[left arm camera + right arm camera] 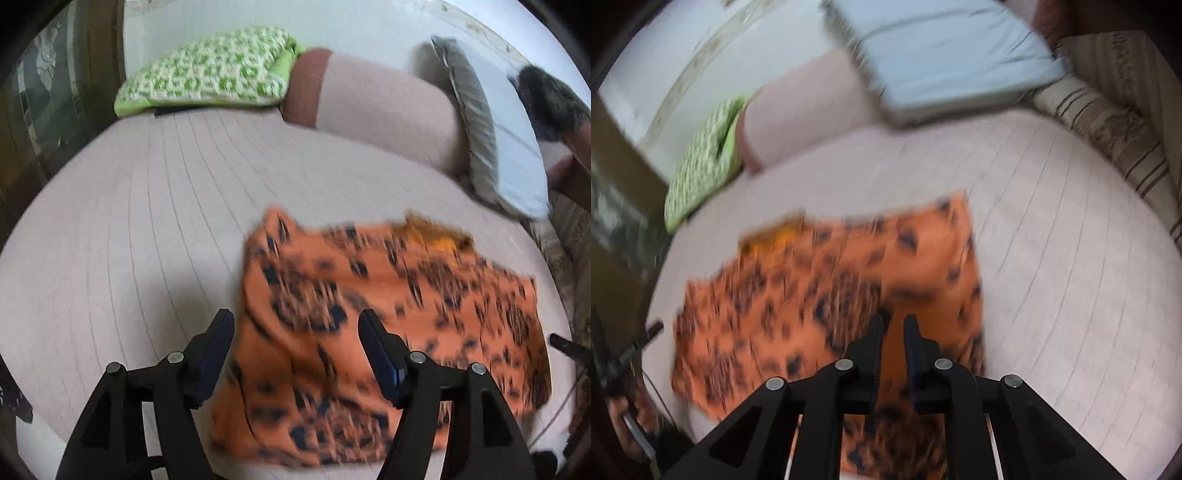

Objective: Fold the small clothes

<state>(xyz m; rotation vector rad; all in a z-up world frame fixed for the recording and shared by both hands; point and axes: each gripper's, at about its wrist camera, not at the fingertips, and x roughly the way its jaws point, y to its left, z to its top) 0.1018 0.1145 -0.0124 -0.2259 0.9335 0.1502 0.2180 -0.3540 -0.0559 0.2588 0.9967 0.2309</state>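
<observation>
On the pale striped bedspread (140,206), an orange garment (388,314) with dark blotches is spread out, seen blurred in both views. Its near left edge lies between the fingers of the left gripper (295,325), which are set wide apart and are not pressed on the cloth; one finger is seen over bare bedspread, the other over the garment. The right gripper (894,323) is positioned above the near right part of the garment, and its fingers are drawn nearly together, with only a narrow strip of orange cloth visible through the gap. Whether cloth is pinched there cannot be told. A yellowish patch is visible at the far edge of the garment. Behind it, along the wall, a green patterned pillow (207,70), a pink bolster (380,107) and a light blue cushion (945,55) are placed. A striped cushion (1119,122) is located at the right side of the bedspread.
</observation>
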